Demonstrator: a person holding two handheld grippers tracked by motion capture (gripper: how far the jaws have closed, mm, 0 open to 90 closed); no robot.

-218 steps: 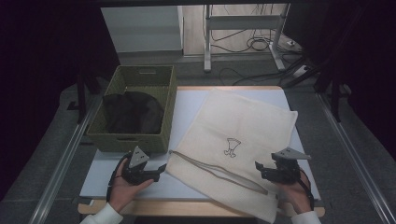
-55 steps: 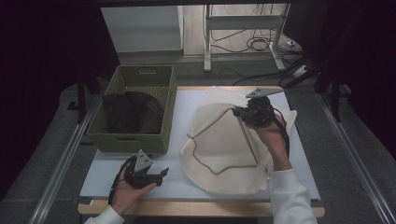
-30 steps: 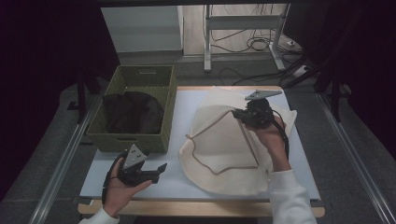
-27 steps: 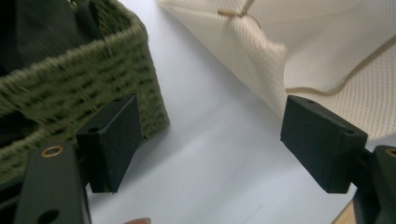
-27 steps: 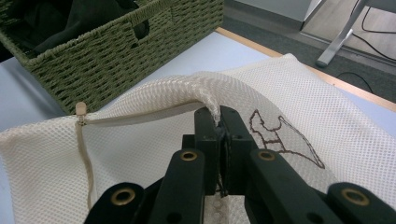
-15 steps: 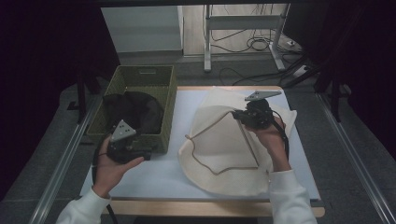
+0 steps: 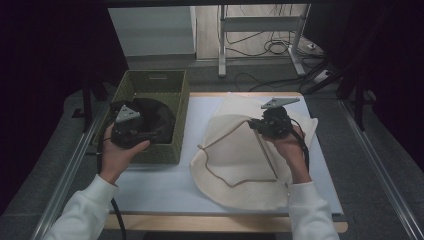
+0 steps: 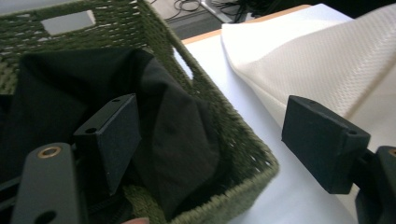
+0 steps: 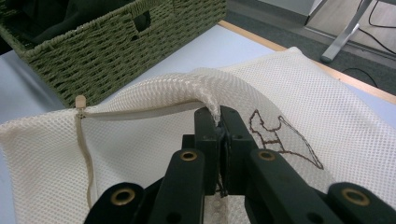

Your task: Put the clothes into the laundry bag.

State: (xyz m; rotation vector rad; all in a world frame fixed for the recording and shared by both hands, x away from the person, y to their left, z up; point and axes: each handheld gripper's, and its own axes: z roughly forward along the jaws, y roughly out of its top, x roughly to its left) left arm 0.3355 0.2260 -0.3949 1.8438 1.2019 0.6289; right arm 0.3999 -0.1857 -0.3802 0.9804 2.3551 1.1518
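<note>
Mesh bag (image 7: pixel 240 160) on the tabletop (image 7: pixel 160 185) looks light and floppy, so it'll sag wherever it isn't held. Right gripper (image 9: pixel 218 122) has its fingers pinched on the bag's rim, lifting the mouth. Left gripper (image 8: pixel 210 140) hangs wide open over the basket (image 8: pixel 243 154); the black cloth (image 8: pixel 177 140) inside is soft, best grabbed at a bunched fold.

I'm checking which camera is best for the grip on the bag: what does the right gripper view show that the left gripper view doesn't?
Right gripper view alone: the right gripper shut on a raised fold of the mesh bag, the bag's zipper and brown printed outline. Left gripper view alone: the left gripper, jaws wide apart over the black cloth in the basket. Both show the green woven basket, the cream bag and the white table.
</note>
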